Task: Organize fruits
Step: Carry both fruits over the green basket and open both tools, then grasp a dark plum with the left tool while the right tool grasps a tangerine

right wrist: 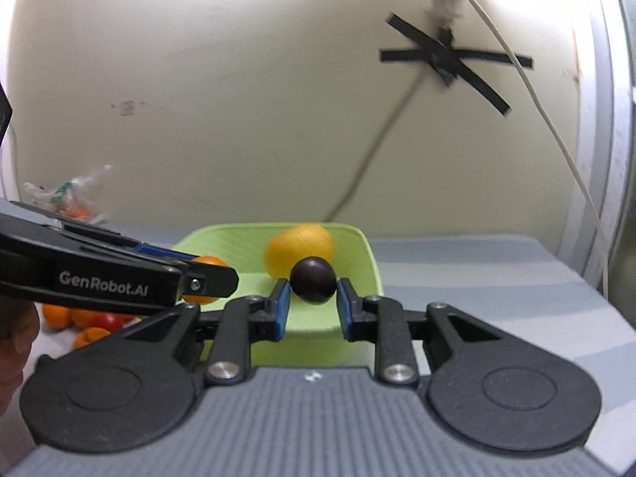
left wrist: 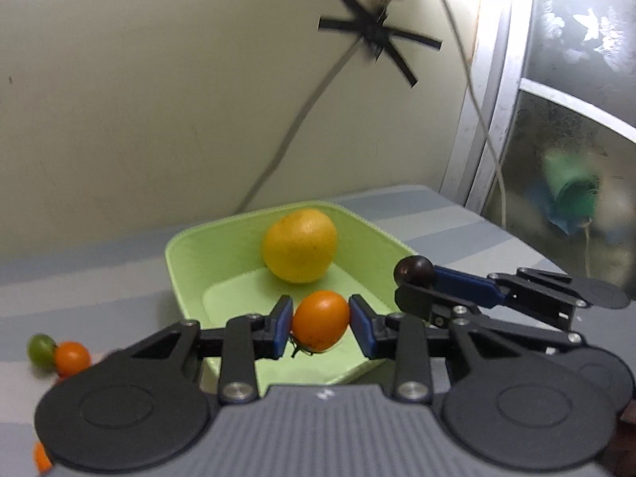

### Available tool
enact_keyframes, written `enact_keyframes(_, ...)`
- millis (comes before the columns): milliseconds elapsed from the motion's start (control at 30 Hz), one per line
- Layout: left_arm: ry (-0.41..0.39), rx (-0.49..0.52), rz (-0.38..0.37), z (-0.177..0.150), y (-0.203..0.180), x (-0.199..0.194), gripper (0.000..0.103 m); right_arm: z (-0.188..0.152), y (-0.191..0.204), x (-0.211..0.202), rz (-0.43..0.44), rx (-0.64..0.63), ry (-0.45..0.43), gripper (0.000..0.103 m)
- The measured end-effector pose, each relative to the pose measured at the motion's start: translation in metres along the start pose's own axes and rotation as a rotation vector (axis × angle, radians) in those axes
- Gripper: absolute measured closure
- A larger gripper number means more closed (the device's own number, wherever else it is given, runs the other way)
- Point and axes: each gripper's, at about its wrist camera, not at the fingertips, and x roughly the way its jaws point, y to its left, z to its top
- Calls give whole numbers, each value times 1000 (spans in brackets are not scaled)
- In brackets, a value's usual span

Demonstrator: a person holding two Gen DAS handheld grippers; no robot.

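Green tray (left wrist: 190, 254) is the landmark. Left wrist view: left gripper (left wrist: 321, 324) pinches an orange tomato (left wrist: 320, 320) between its blue pads (left wrist: 283, 324), held over the tray's near end. Yellow citrus (left wrist: 299, 245) sits inside the tray toward its far side. Right gripper (left wrist: 415, 278) comes in from the tray's right edge, clamped on a dark round fruit (left wrist: 413, 272) above the rim. Green tomato (left wrist: 40, 349) and small orange tomato (left wrist: 71, 357) touch each other on the striped cloth (left wrist: 99, 270) left of the tray. Right wrist view: right gripper (right wrist: 312, 294) jaws pinch the dark round fruit (right wrist: 312, 280) over the tray (right wrist: 369, 274); citrus (right wrist: 298, 248) just behind it, blurred. Left gripper (right wrist: 206, 280) reaches in from the tray's left, orange tomato (right wrist: 208, 261) partly hidden in its tips. Loose pile of orange and red fruit (right wrist: 89, 320) lies left of the tray.
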Motion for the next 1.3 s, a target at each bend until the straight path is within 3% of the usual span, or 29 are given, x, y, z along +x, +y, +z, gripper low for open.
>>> enact_keyframes(67,6,-9,4,-5,1,3,71,-2,-2,1,-6,-4,-6,72)
enact_keyframes(167,16,-28,15,-8,7,4,71,-2,-6,1,5,9,-22,57)
enact_keyframes(267,-14,-69,18,-10,20,-13,71,-1,-3,0,13,-8,-34,57)
enact_keyframes(400,-114,-121,24,-13,44,-60,71,-3,2,-8,23,-26,-72,57)
enact_keyframes(500,-166,-166,73,-27,68,-99,71,-3,5,-14,44,-22,-102,57)
enact_keyframes(667,-182,-201,214,-66,103,-143,71,3,9,-28,201,68,-101,57)
enact_keyframes(800,-154,-243,255,-91,120,-155,71,-1,35,-38,275,1,-74,57)
enact_keyframes(933,-131,-259,205,-107,118,-154,71,-15,68,-43,316,-110,-21,58)
enact_keyframes(1067,-118,-152,116,-115,93,-151,70,-20,89,-35,319,-219,36,58)
enact_keyframes(1300,-84,-85,20,-107,67,-131,62,-17,94,-18,318,-250,101,58)
